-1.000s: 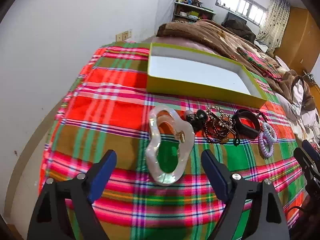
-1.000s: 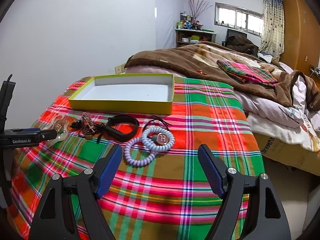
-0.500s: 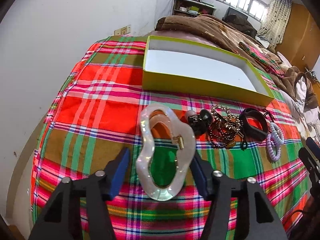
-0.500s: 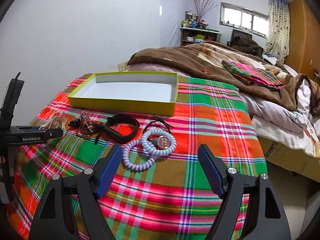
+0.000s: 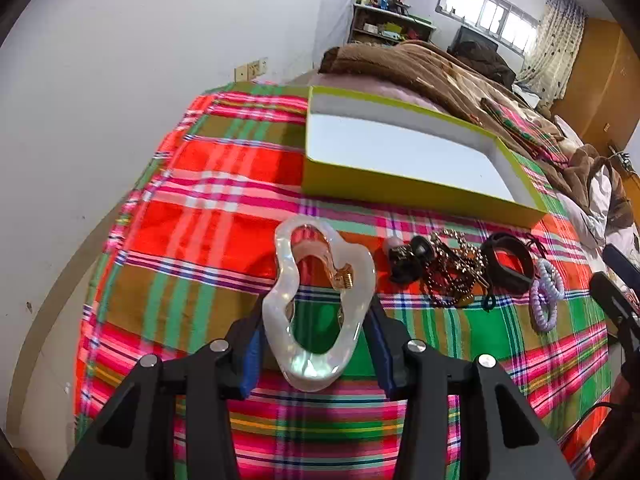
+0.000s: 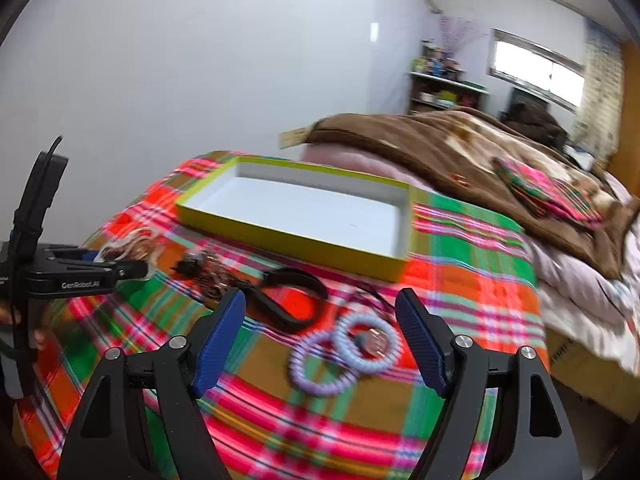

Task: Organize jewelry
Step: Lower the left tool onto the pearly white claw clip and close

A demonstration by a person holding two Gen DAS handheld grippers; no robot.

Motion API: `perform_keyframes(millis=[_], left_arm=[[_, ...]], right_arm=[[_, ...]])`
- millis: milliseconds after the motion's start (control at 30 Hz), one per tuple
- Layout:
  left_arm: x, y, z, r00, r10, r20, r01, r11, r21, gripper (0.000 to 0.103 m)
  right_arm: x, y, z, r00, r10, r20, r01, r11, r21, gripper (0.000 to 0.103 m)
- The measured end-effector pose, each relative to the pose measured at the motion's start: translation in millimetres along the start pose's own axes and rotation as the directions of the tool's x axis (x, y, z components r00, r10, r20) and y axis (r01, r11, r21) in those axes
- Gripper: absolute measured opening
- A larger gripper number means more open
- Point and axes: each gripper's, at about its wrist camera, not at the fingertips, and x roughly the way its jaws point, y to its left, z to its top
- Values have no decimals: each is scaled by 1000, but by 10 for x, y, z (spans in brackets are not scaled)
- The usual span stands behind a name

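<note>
A pearly white hair claw lies on the plaid cloth, its near end between the blue pads of my left gripper. The jaws are closing and the pads touch its two sides. To its right lie a small black clip, a tangle of chains, a black band and two spiral hair ties. My right gripper hovers above the purple tie and the pale blue tie. Its jaws are wide but closing, with nothing pressed between them. The yellow-green box stands empty behind.
The plaid cloth covers the bed's end, which drops off at the left beside a white wall. A brown blanket is heaped behind the box. The left gripper's body shows at the left of the right wrist view.
The left jaws have closed in from wide apart onto the sides of the hair claw. The right gripper has swung and rolled, and the hair ties now sit between its fingers in view.
</note>
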Motion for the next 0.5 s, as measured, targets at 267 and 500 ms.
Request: perform_keyframes(millis=[267,500], left_arm=[[-31,85,15,1000,10,7,-10,1000,-15,45],[-15,106,17,1000,6,7,-6,1000,-20,45]], right_arm=[[387,238,154,988,140,-60,-142,989,-43,61],[634,429,156,974,191,-122,-203,974,-98,46]])
